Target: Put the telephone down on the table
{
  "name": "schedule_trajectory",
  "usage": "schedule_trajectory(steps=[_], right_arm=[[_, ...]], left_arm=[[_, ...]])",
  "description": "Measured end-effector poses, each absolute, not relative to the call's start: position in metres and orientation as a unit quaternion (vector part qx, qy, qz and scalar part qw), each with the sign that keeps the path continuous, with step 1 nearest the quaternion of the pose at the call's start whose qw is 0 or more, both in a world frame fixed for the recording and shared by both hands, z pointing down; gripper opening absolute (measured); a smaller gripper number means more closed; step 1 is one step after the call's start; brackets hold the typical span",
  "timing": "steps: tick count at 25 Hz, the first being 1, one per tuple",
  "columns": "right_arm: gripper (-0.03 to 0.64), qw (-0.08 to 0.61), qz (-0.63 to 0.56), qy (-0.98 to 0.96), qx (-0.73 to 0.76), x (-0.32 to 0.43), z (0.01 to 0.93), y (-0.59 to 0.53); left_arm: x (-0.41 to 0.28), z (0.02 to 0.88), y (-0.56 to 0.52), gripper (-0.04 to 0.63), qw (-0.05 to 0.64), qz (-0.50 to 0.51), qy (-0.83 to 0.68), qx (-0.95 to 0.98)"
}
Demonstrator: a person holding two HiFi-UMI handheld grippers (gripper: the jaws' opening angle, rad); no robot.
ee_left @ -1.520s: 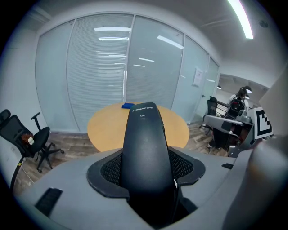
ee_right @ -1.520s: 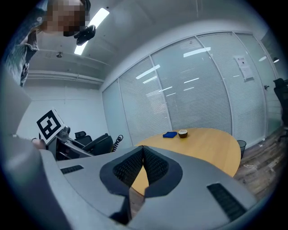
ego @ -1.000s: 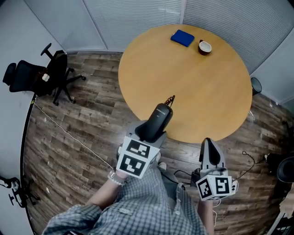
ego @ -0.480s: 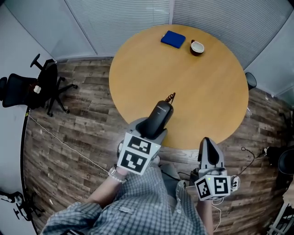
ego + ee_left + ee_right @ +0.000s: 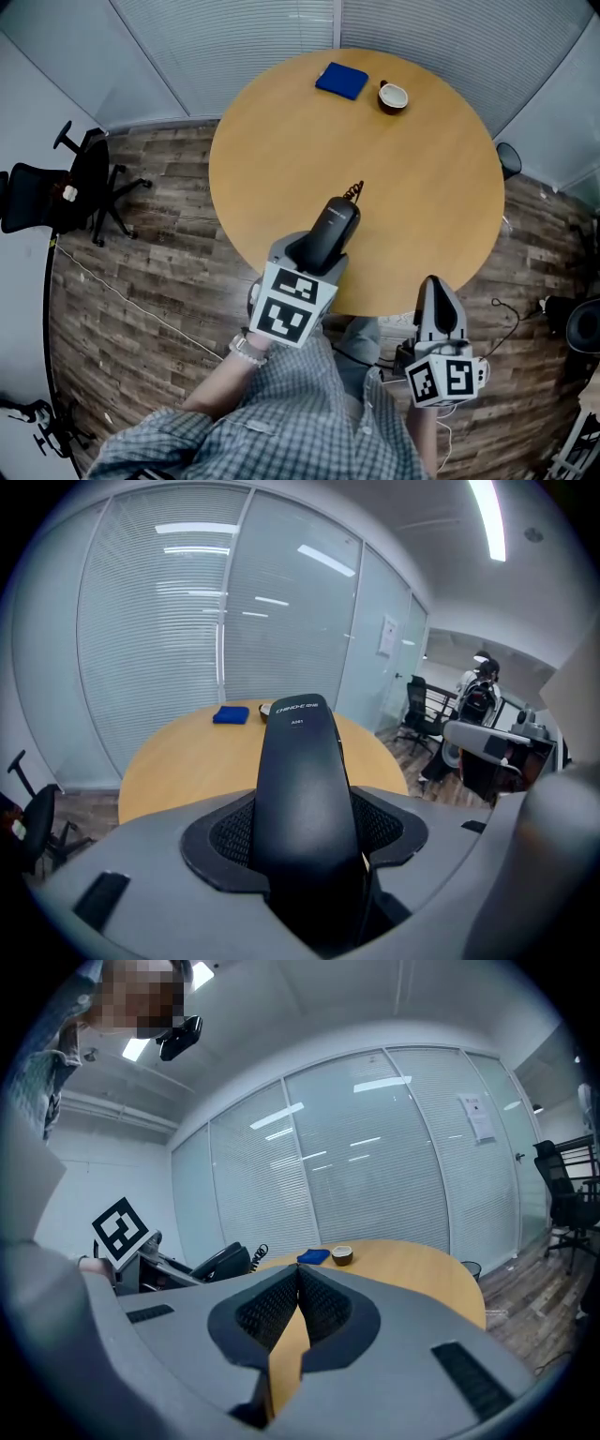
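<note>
Head view: carrying step, with black telephone handset [image 5: 333, 230] held by left gripper [image 5: 314, 261] over near part of round light-wood worktop [image 5: 431, 178]; left gripper view: jaws spread wide, clamped on its body; right gripper view: right gripper [image 5: 295, 1274] closed, empty; next, probably lower and release.

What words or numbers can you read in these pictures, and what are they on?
"CHINO-E": on the telephone, near its top end.
The small code under it: too blurred to read for sure.
The paper sign on the glass wall: too small to read.
</note>
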State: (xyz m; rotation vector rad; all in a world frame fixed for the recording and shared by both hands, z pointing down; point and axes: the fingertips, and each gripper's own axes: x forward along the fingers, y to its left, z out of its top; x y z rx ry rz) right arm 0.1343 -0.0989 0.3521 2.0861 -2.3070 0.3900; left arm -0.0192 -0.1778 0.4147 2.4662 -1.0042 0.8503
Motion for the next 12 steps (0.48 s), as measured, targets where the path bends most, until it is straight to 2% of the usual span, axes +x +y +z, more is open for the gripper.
schedule_trajectory(steps=[3, 7, 12], right_arm=[[0.011, 0.008, 0.126, -0.740, 0.660, 0.154, 0.353, -0.110], [0.009, 0.017, 0.129, -0.747, 0.652, 0.179, 0.353, -0.123], [0.011, 0.026, 0.138, -0.756, 0.639, 0.207, 0.358, -0.139]], left_arm=[[-0.002, 0.420, -0.190, 0.279, 0.158, 0.316, -0.364, 0.862], [0.028, 0.422, -0.203, 0.279, 0.194, 0.306, -0.367, 0.857], [0.070, 0.427, -0.225, 0.279, 0.208, 0.299, -0.368, 0.856]])
